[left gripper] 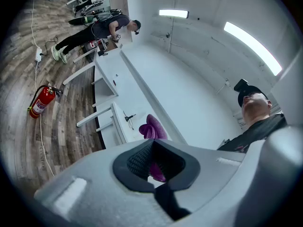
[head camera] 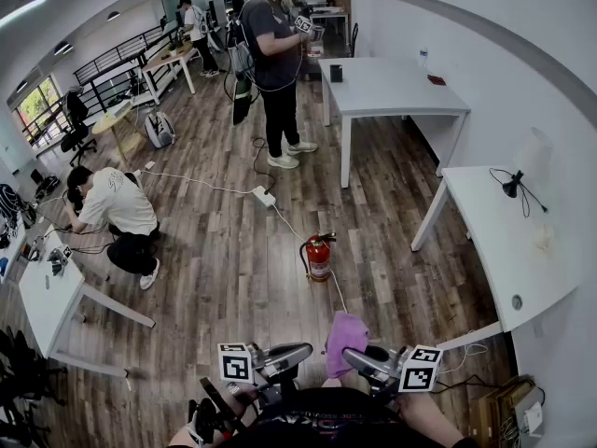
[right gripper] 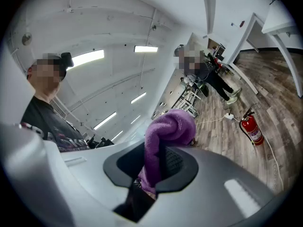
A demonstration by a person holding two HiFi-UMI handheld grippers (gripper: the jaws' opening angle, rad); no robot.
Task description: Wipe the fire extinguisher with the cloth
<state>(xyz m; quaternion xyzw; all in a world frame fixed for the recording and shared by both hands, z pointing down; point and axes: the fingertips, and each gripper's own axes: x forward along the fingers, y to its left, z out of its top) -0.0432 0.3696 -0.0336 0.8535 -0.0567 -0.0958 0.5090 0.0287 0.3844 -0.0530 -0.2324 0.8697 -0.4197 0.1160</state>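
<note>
Bunching in the right tool (right gripper: 158, 167), a fuzzy purple cloth (right gripper: 170, 126)

You have the red metal fire extinguisher (head camera: 319, 257) standing upright on the wood-plank floor (head camera: 233, 250), just below the centre of the head view. It has a black handle and hose at the top and a pale label on its body. In the right gripper view it sits at the right edge. The purple fuzzy cloth (head camera: 345, 342) is bunched at the bottom centre, pinched between the jaws of your right gripper (right gripper: 156, 164). Its free end bulges up past them, well apart from the extinguisher.
</note>
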